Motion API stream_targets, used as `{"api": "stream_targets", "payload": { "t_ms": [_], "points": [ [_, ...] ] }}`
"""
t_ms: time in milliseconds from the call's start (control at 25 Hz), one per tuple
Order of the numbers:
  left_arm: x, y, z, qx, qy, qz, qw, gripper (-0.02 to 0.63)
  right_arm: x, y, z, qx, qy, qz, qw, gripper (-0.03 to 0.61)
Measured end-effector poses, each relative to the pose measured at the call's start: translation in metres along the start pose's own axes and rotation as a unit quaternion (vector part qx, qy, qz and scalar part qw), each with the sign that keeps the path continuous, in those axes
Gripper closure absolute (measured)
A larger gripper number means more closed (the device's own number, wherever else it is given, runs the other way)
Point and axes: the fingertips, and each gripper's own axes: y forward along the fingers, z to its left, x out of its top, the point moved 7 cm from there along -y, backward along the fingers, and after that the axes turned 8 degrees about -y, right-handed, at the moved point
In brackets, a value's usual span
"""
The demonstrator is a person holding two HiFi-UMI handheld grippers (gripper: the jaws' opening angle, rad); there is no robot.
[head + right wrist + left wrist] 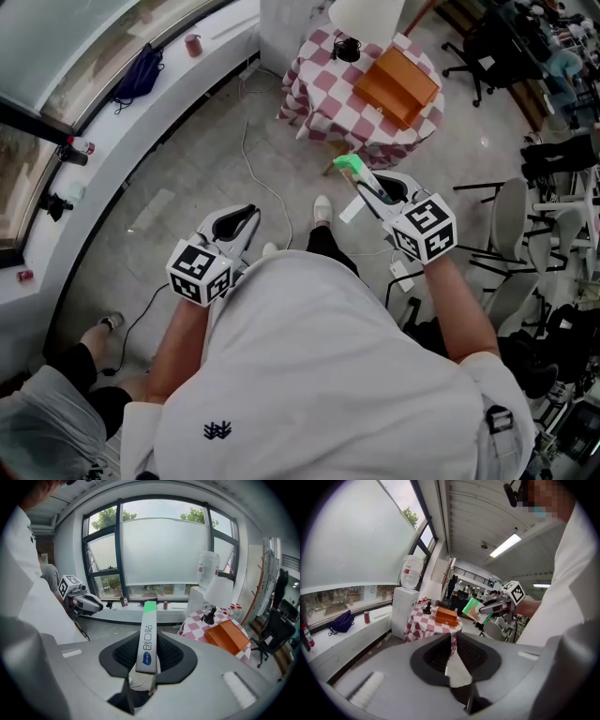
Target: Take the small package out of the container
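Note:
My right gripper [368, 187] is shut on a small flat package [352, 168], white with a green end, and holds it in the air over the floor, short of the table. The package [147, 637] stands on edge between the pads and sticks out past the fingertips. It shows from the side as a green and tan package [474, 610] in the right gripper [490, 606]. The container, an orange box [397, 86], sits on the checkered table [323, 108]. My left gripper [246, 221] hangs low at my left with its jaws together and nothing in them.
A lamp [361, 19] stands on the table beside the orange box. A white water dispenser [408, 604] is left of the table. Cables [253, 169] trail across the floor. Office chairs [511, 234] crowd the right side. A window ledge [122, 141] curves along the left, and another person's leg [80, 361] is at lower left.

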Motion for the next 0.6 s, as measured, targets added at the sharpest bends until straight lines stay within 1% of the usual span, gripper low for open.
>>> {"api": "stream_targets", "payload": {
  "t_ms": [600],
  "points": [
    [-0.001, 0.010, 0.004, 0.003, -0.008, 0.007, 0.9999, 0.520, -0.004, 0.004, -0.014, 0.003, -0.003, 0.009, 1.000, 0.491]
  ]
}}
